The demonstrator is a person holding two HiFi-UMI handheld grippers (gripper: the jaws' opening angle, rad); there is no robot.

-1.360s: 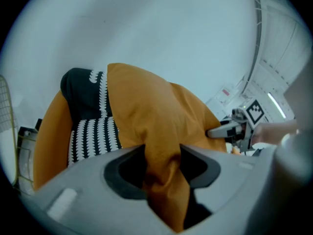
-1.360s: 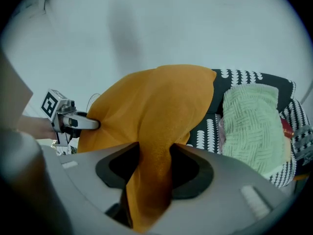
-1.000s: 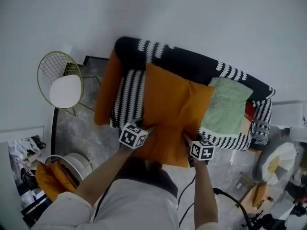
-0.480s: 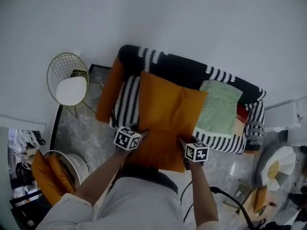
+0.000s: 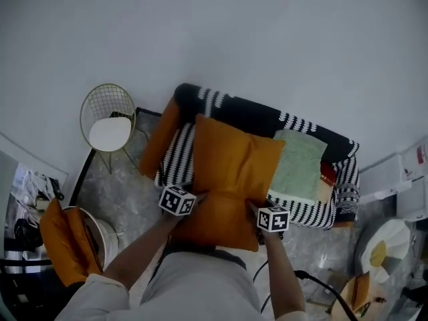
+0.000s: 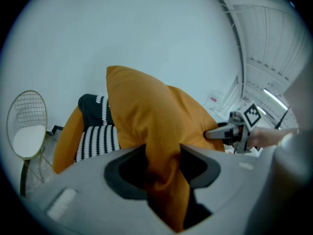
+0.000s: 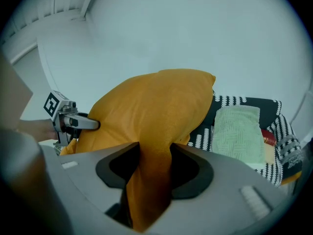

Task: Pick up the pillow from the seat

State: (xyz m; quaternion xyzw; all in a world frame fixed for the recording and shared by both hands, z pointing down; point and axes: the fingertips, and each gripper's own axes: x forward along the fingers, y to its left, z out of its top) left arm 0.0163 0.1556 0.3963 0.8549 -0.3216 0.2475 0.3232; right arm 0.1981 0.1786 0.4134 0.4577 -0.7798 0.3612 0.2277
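The big orange pillow (image 5: 231,172) hangs lifted in front of the black-and-white striped sofa (image 5: 177,144), held by its near edge. My left gripper (image 5: 190,198) is shut on the pillow's near left corner, and orange fabric (image 6: 164,180) bunches between its jaws. My right gripper (image 5: 257,209) is shut on the near right corner, with fabric (image 7: 151,180) pinched the same way. Each gripper shows in the other's view: the right gripper (image 6: 222,131) and the left gripper (image 7: 80,124) both bite the pillow's edge. The pillow (image 7: 151,116) hides much of the seat.
A light green cushion (image 5: 299,166) lies on the sofa's right half, beside a red item (image 5: 326,174). An orange cushion (image 5: 159,136) leans on the sofa's left arm. A wire chair with a white seat (image 5: 109,127) stands left. Another orange cushion (image 5: 63,246) sits in a round chair lower left.
The pillow stays gripped by both grippers. The head view has drawn back and tilted up, so the sofa sits lower and smaller in the frame with more wall above it.
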